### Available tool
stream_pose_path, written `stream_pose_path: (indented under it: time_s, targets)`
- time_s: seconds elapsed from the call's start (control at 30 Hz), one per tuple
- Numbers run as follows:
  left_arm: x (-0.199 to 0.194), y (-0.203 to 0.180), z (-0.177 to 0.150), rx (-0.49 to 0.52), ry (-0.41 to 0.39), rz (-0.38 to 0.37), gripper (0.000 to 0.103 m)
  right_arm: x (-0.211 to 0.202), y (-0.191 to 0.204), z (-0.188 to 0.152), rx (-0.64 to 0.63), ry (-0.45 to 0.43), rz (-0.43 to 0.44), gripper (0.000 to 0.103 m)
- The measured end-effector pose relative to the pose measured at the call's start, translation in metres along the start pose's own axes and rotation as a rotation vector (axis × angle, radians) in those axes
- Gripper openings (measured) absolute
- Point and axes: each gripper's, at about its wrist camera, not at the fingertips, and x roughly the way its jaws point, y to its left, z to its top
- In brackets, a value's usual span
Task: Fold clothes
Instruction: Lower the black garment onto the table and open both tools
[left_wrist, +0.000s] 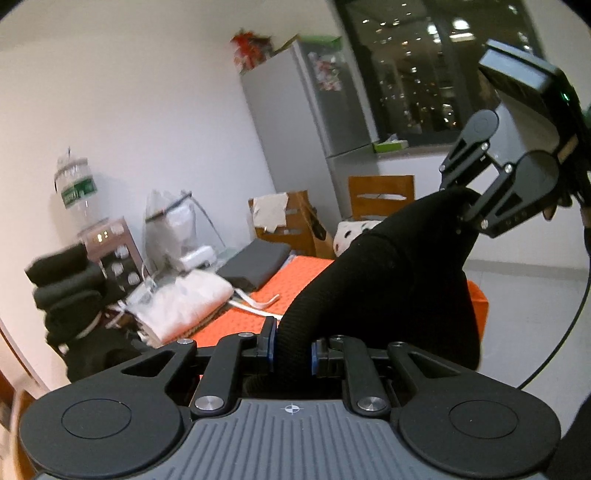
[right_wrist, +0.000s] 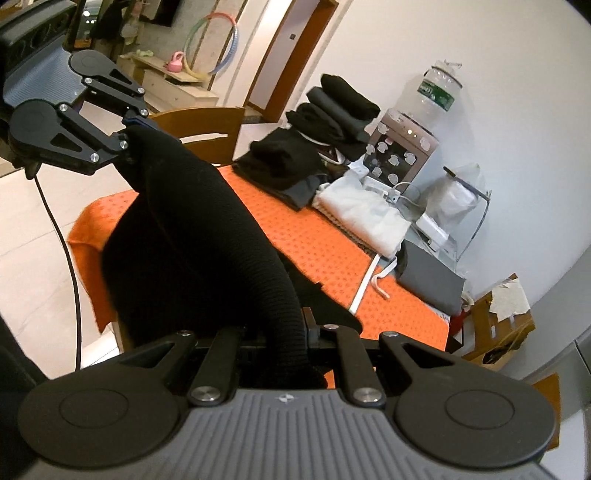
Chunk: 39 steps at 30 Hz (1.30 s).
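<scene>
A black knit garment (left_wrist: 391, 288) hangs between my two grippers above the orange-clothed table (left_wrist: 295, 280). My left gripper (left_wrist: 291, 354) is shut on one ribbed edge of it. My right gripper (left_wrist: 465, 210) shows at the upper right, shut on the other end. In the right wrist view my right gripper (right_wrist: 291, 339) is shut on the ribbed edge of the garment (right_wrist: 199, 236), and my left gripper (right_wrist: 129, 144) pinches the far end above the table (right_wrist: 314, 236).
A stack of folded black clothes (right_wrist: 332, 107) and a folded white garment (right_wrist: 365, 218) lie at the table's wall side. A water dispenser (right_wrist: 402, 147), a grey pad (right_wrist: 432, 280), wooden chairs (right_wrist: 207, 129) and a fridge (left_wrist: 306, 122) stand around.
</scene>
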Motion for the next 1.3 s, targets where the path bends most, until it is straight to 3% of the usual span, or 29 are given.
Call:
stream_pose_path:
  time_s: [0.27,0.47,0.6,0.7,0.73,0.83,1.0,1.13,1.3]
  targets:
    - [0.135,0.086,-0.008,-0.191,0.174,-0.036,0.02,0.139,-0.091,0.023,0.011,0.077,0.122,0.015]
    - [0.226,0.122,-0.052,-0.323,0.323,-0.059,0.022,0.252,-0.125,0.008,0.08,0.166,0.244,0.016]
    - [0.266,0.139,-0.081,-0.41,0.386,-0.057,0.03,0.311,-0.13,-0.012,0.129,0.22,0.306,0.02]
    - [0.281,0.151,-0.098,-0.494,0.399,-0.04,0.044,0.339,-0.131,-0.027,0.175,0.24,0.325,0.034]
    - [0.281,0.156,-0.102,-0.524,0.397,-0.025,0.048,0.345,-0.133,-0.031,0.192,0.24,0.323,0.041]
    - [0.276,0.171,-0.111,-0.607,0.384,0.02,0.049,0.355,-0.144,-0.043,0.283,0.218,0.331,0.048]
    - [0.245,0.187,-0.106,-0.689,0.342,0.081,0.047,0.329,-0.177,-0.05,0.501,0.135,0.237,0.049]
    - [0.215,0.176,-0.094,-0.689,0.328,0.059,0.048,0.293,-0.189,-0.05,0.578,0.071,0.192,0.053]
    - [0.185,0.14,-0.095,-0.719,0.352,-0.004,0.049,0.259,-0.175,-0.056,0.617,0.06,0.212,0.063]
